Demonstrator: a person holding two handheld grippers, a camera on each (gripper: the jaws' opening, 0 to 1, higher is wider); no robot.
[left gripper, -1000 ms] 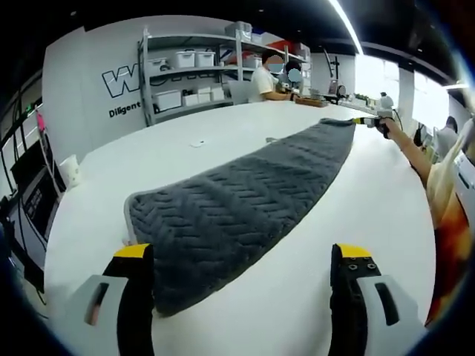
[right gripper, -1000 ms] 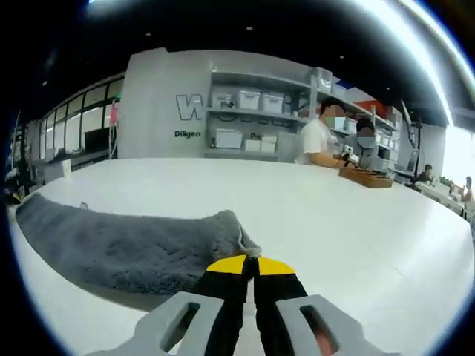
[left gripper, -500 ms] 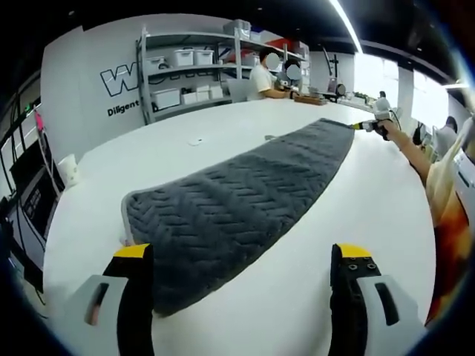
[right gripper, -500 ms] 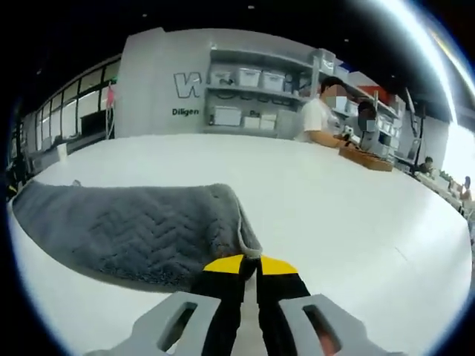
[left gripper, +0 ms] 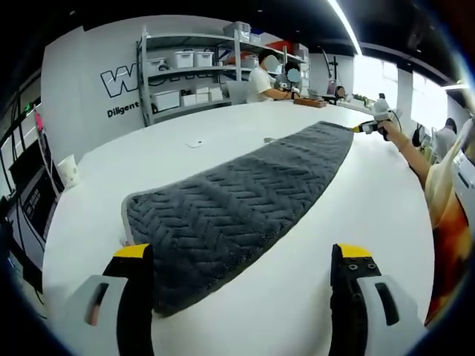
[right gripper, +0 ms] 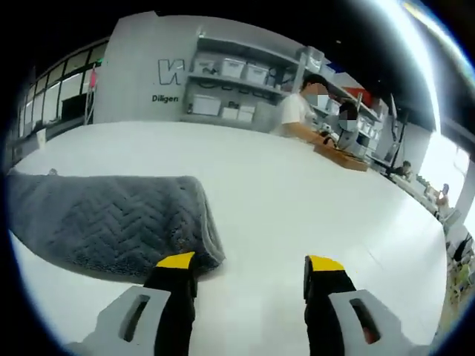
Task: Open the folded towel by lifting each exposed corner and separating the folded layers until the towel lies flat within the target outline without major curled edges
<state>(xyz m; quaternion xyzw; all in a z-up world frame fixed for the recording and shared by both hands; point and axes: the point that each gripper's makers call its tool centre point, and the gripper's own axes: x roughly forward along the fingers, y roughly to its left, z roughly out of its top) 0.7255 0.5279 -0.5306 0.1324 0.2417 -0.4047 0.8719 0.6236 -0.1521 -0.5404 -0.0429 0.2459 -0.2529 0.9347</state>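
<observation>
A long dark grey towel (left gripper: 237, 200) with a zigzag weave lies stretched flat across the white table (left gripper: 356, 215). My left gripper (left gripper: 241, 256) stands open at the towel's near end, its left jaw beside the near corner. In the left gripper view my right gripper (left gripper: 369, 127) appears small at the towel's far end, held by a hand. In the right gripper view the towel's end (right gripper: 111, 222) lies flat just left of my right gripper (right gripper: 249, 263), which is open with nothing between its jaws.
Shelves with white bins (left gripper: 185, 74) line the back wall. Two people sit at the table's far side (left gripper: 271, 74) beside a wooden tray (right gripper: 340, 157). A white cup (left gripper: 68, 170) stands at the table's left edge. A small white thing (left gripper: 196, 142) lies beyond the towel.
My right gripper has opened and let go of the towel's end corner, which now lies flat. The left gripper has held still and open.
</observation>
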